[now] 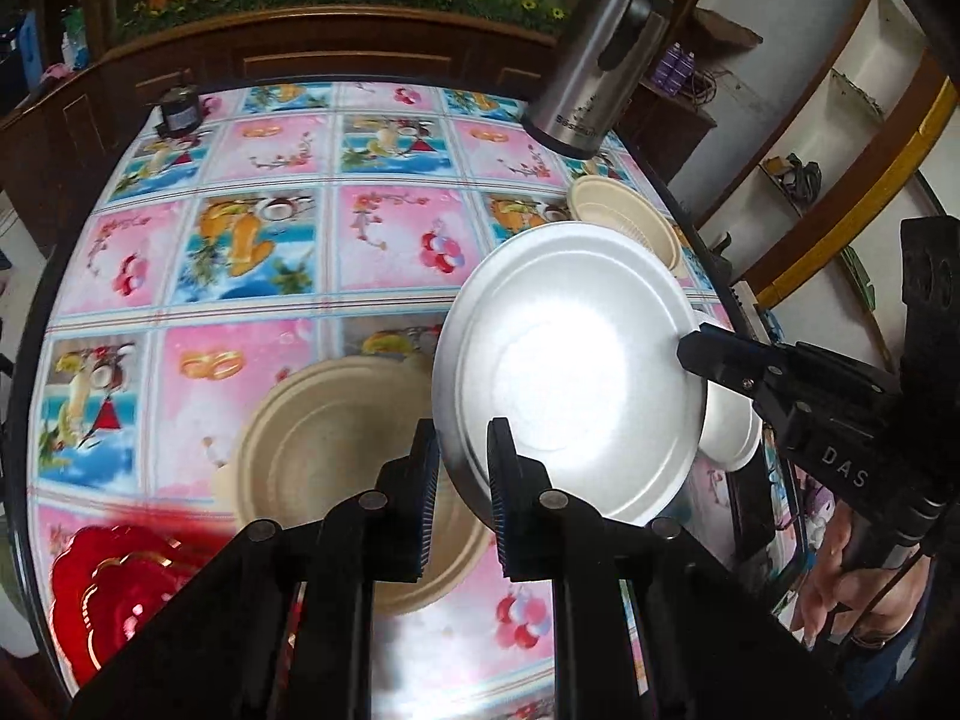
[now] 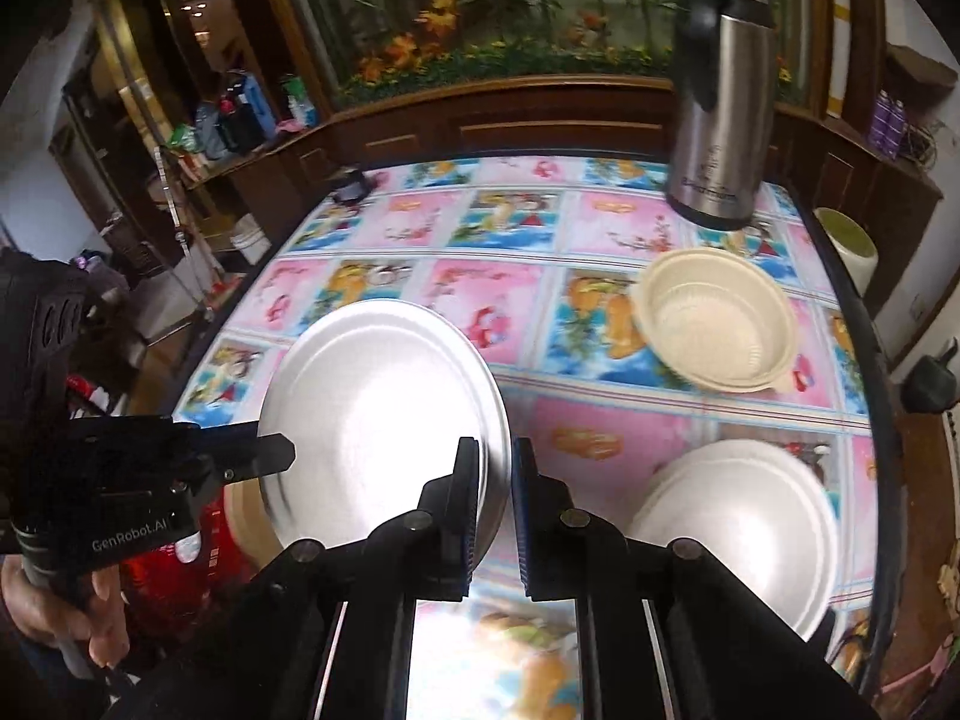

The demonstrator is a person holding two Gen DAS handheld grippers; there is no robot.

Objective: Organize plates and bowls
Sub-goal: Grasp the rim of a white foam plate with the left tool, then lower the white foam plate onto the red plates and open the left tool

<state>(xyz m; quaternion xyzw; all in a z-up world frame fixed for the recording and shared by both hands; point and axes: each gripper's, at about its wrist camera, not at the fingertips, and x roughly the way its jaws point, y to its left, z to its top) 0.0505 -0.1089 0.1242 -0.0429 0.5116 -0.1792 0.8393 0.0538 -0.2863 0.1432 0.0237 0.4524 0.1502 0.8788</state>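
A white plate (image 1: 570,372) (image 2: 384,420) hangs tilted above the table, held at two opposite rims. My left gripper (image 1: 462,480) is shut on its near-left rim; it also shows in the right wrist view (image 2: 276,456). My right gripper (image 2: 495,510) is shut on the opposite rim; it also shows in the left wrist view (image 1: 690,351). A large beige plate (image 1: 324,438) lies on the table below. A beige bowl (image 2: 717,324) (image 1: 624,213) sits at the far right. A white plate stack (image 2: 744,522) (image 1: 729,426) lies near right.
A steel thermos jug (image 2: 717,120) (image 1: 600,54) stands at the table's far right corner. A red scalloped plate (image 1: 114,594) lies at the near left. A small dark object (image 1: 177,111) sits at the far left corner. The patterned tablecloth (image 1: 384,228) ends at a dark rim.
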